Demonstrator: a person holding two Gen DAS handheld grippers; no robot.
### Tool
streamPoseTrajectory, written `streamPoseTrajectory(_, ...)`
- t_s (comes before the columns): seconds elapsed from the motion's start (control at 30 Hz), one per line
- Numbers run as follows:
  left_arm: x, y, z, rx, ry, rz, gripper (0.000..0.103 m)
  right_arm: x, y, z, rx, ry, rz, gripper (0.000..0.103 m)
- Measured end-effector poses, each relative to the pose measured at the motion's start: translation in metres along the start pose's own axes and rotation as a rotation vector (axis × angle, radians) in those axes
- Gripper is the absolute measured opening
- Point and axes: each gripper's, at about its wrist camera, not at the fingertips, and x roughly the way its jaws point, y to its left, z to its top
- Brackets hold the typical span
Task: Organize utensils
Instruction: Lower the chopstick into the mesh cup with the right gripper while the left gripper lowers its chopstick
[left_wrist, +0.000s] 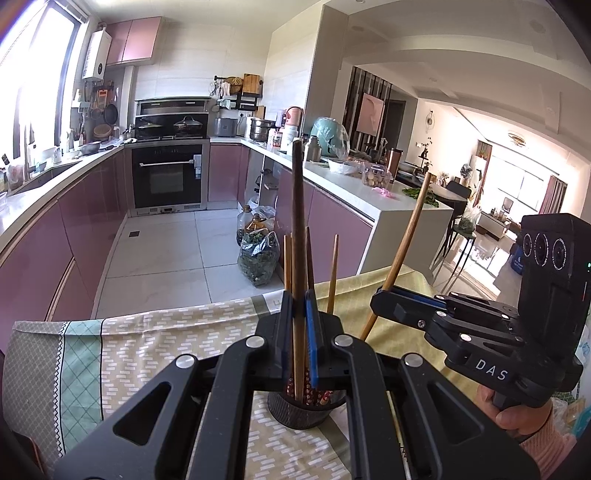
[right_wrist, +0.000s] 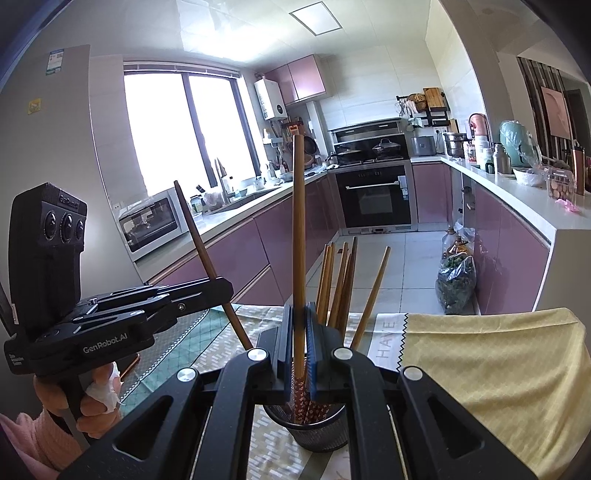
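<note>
Above a mesh holder (right_wrist: 314, 428) on the cloth-covered bench (right_wrist: 498, 369), both tongs were clenched, each on a single chopstick. The left tongs (left_wrist: 300, 317) pinched a dark chopstick (left_wrist: 298, 221) that stood nearly upright, its lower end already inside the holder's mouth. The right tongs (right_wrist: 300, 325) gripped a lighter chopstick (right_wrist: 299, 240), also close to vertical, directly over the same holder, where other chopsticks (right_wrist: 341, 284) leaned to the right. Each stick's long axis pointed down into the opening, so the coming drop looked short and straight. The bench edge lay just beyond the holder, with open kitchen floor past it.
</note>
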Motion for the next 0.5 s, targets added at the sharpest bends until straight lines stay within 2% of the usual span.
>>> streamPoseTrajectory(0.5, 0.0051, 0.0007, -0.0071, 0.006, 0.032, 0.012, 0.007, 0.0090, -0.0061, -0.0059, 0.014, 0.031, -0.008, 0.006)
